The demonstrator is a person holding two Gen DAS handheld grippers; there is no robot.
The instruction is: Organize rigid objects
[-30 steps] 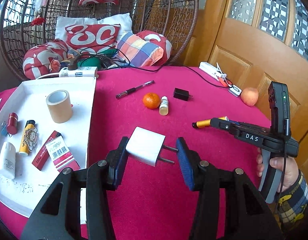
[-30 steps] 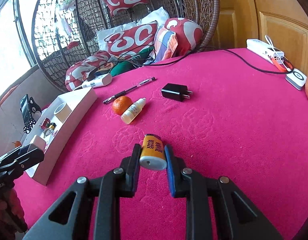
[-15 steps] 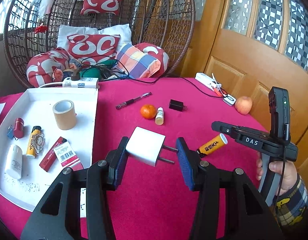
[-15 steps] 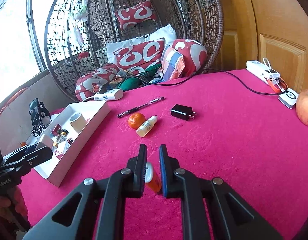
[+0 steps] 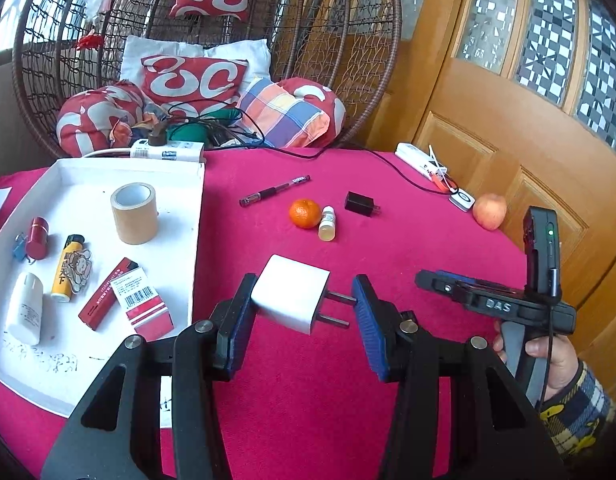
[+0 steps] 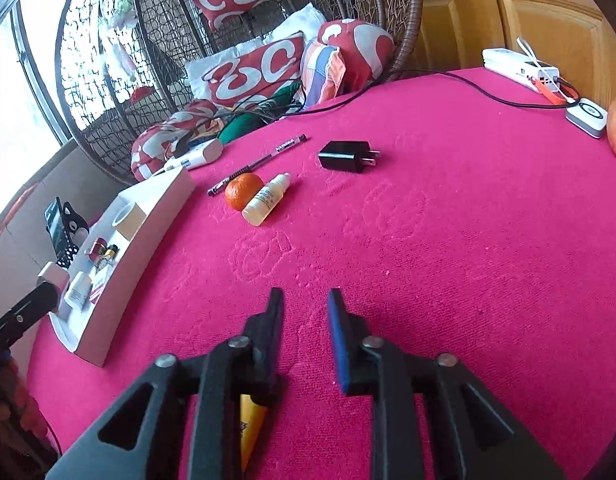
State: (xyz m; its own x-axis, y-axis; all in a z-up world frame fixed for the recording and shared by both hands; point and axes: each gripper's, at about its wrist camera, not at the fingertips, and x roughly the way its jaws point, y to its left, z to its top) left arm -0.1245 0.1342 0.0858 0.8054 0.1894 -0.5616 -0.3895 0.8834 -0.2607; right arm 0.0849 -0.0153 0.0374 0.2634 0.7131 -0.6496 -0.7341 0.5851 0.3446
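Crimson tablecloth (image 5: pixel 407 264) carries white tray (image 5: pixel 196 216) at left. Left gripper (image 5: pixel 300 304) clamps white charger (image 5: pixel 292 298) beside it. Right gripper (image 6: pixel 306 322), jaws just opened, grips nothing; yellow tube (image 6: pixel 250 432) lies beneath. Recommend recentring before regrasping.

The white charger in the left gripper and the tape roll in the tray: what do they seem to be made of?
The white charger looks like smooth, slightly glossy hard plastic, with clean edges and an even colour; its two prongs look like dull grey metal. The tape roll seems to be tan paper or kraft tape, matt, wound on a pale core, probably cardboard. The tray looks like white card or thin plastic; I cannot tell which.
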